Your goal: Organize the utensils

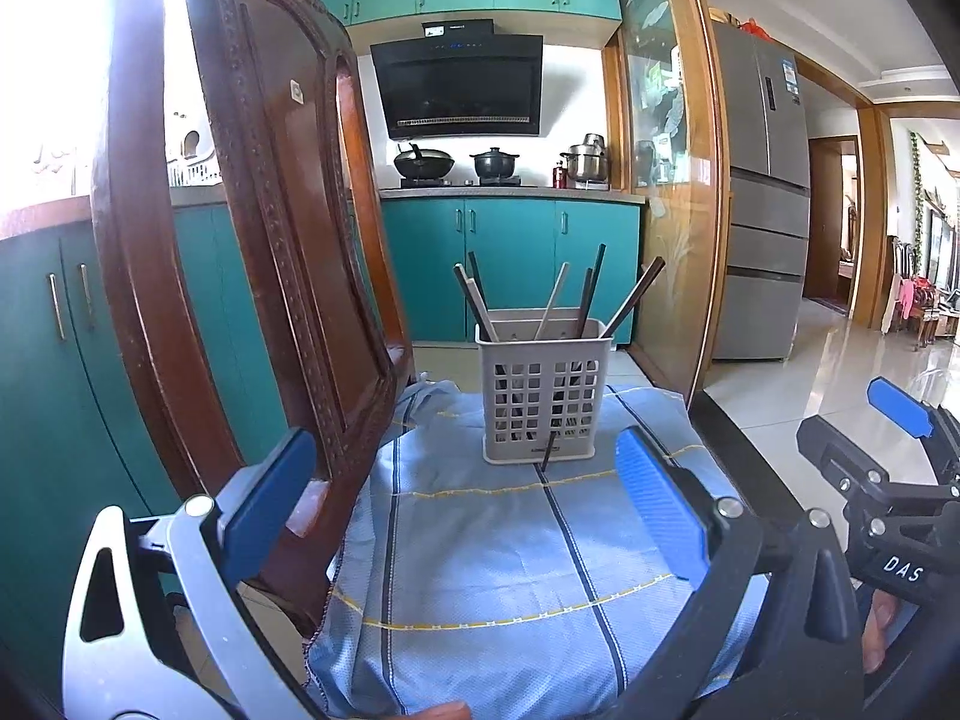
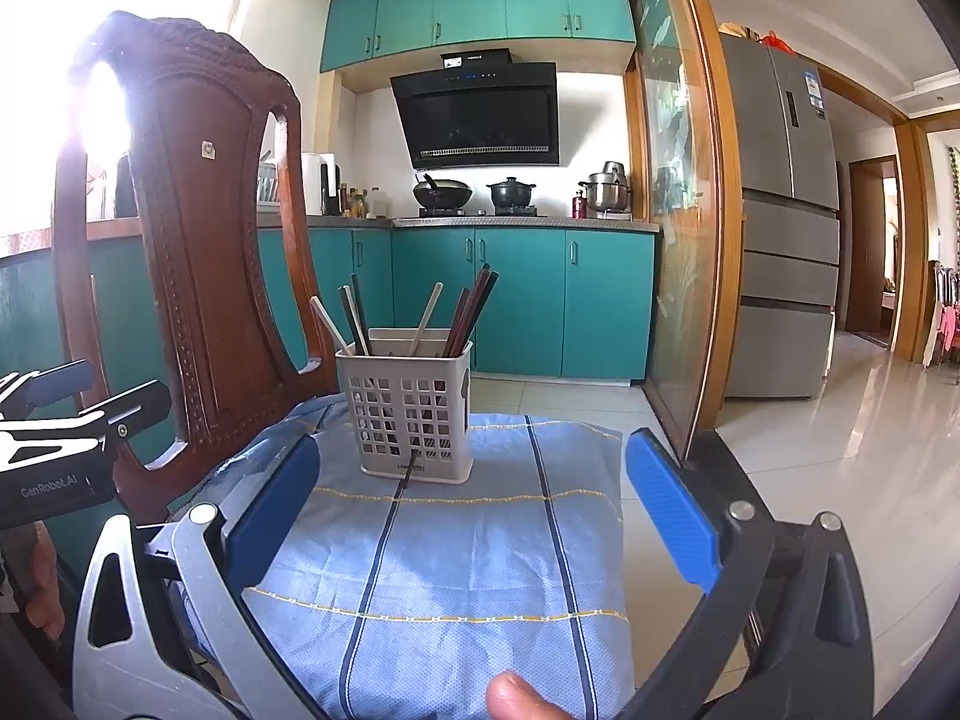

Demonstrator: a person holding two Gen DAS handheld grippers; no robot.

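While both claws, left (image 1: 474, 504) and right (image 2: 474, 498), hang open and empty, chopsticks (image 1: 555, 300) stand in a basket (image 1: 543, 402) on the far cloth (image 1: 480, 570).

Home kitchen: stove (image 2: 474, 211), teal cabinets (image 2: 480, 6).

Chopsticks (image 1: 555, 300) upright in grey holder (image 1: 543, 396)

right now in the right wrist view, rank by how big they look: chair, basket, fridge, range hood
1. chair, though nearness inflates it
2. fridge
3. range hood and basket look alike, so unranked
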